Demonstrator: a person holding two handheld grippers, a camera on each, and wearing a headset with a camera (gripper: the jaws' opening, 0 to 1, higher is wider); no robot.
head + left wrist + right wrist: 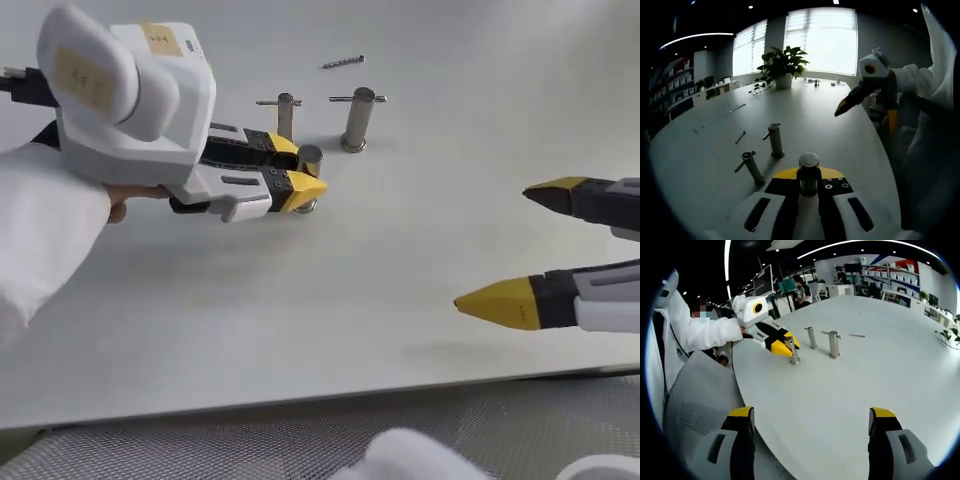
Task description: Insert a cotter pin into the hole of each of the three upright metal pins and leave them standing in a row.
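You are at a big white table [420,330] in a bright office.

In the head view, your left gripper [305,168] comes in from the left. Its jaws are squeezed onto the held pin [309,157], which stands up on the table. Just past it, farther from you, stand two more metal pins. The second pin [286,115] is on the left and the third pin [360,118] is on the right. Each has a cotter pin [266,102] poking through near its top. A loose cotter pin [343,63] lies flat on the table, farther away still. Your right gripper [515,247] is off to the right, well apart from the pins. Its jaws are spread wide with nothing between them.

In the left gripper view, the held pin [809,161] sits tight between the yellow tips. The second pin [752,167] and the third pin [775,140] stand to the left of it. The loose cotter pin [740,137] lies beyond them. A green plant [782,65] stands by the windows at the far end.

In the right gripper view, the two jaws rise far apart and hold nothing. Far ahead, the left gripper [782,346] pinches the held pin [794,352]. The other two pins stand in a row to its right.
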